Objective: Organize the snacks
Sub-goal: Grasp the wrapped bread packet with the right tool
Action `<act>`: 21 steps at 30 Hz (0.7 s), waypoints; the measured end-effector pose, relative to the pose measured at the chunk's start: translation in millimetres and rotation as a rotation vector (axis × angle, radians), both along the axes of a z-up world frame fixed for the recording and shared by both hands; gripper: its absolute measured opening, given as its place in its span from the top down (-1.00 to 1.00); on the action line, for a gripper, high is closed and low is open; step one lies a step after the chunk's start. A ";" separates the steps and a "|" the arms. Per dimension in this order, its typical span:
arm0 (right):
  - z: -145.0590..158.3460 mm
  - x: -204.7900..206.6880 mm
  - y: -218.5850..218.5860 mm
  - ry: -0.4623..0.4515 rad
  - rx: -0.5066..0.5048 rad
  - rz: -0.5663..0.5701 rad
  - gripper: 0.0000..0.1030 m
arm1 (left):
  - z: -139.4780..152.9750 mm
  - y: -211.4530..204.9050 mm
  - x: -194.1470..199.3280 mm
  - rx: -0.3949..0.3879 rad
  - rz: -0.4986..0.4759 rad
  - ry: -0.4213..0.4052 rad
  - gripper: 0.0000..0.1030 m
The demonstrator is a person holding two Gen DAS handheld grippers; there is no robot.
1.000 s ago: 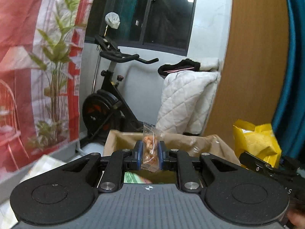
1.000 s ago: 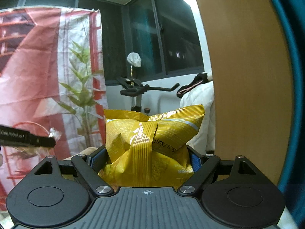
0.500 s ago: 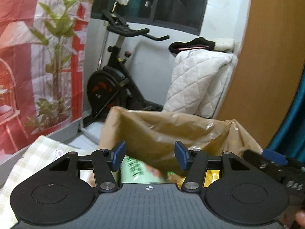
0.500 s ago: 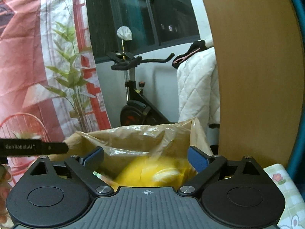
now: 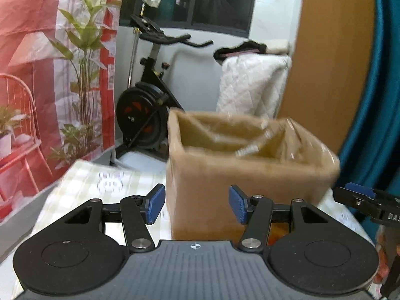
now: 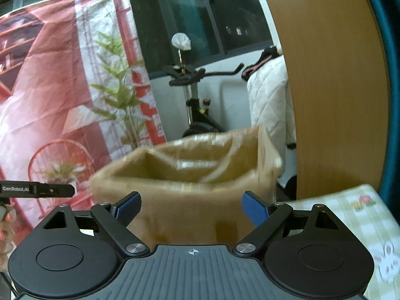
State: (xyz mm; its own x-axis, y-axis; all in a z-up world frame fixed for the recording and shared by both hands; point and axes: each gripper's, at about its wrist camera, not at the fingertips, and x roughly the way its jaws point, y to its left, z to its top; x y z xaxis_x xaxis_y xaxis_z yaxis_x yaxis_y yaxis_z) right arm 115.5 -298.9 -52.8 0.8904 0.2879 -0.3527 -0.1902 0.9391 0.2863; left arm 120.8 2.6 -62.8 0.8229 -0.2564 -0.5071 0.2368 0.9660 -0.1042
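A brown cardboard box [image 5: 250, 175] lined with clear plastic stands on the checked tablecloth [image 5: 100, 182], straight ahead in both views; it also shows in the right wrist view [image 6: 190, 195]. My left gripper [image 5: 197, 206] is open and empty, low in front of the box's near wall. My right gripper [image 6: 191, 210] is open and empty, also in front of the box. The box's contents are hidden behind its walls. The right gripper's tip [image 5: 360, 197] shows at the right edge of the left wrist view.
An exercise bike [image 5: 150, 105] and a white quilt [image 5: 252, 85] stand behind the table. A red plant-print curtain [image 5: 50, 75] hangs at the left, a wooden panel [image 5: 325, 50] at the right. The left gripper's tip [image 6: 37, 190] shows at left in the right wrist view.
My left gripper let go of the small clear snack packet and my right let go of the yellow bag, both into the box. Both grippers then drew back and down from it.
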 end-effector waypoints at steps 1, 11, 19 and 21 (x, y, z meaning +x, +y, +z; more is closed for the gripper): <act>-6.2 -7.9 1.3 0.017 0.000 0.007 -0.68 | -5.5 0.6 -7.1 0.000 -0.005 0.012 -0.14; -83.5 -75.5 25.5 0.213 -0.088 0.027 -0.80 | -80.6 -1.4 -60.0 -0.052 -0.029 0.162 -0.14; -117.0 -96.6 45.7 0.316 -0.125 0.095 -0.83 | -107.0 -12.6 -74.0 -0.014 -0.012 0.175 -0.14; -119.8 -94.9 49.8 0.333 -0.135 0.109 -0.85 | -110.8 -16.8 -77.6 0.003 -0.024 0.182 -0.14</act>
State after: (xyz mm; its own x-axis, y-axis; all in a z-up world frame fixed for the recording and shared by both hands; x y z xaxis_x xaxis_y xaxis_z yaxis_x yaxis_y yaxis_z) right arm 20.6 -249.1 -172.6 0.6871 0.3056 -0.6592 -0.2084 0.9520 0.2242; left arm 43.2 -14.2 -173.6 0.7111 -0.2733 -0.6478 0.2371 0.9606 -0.1450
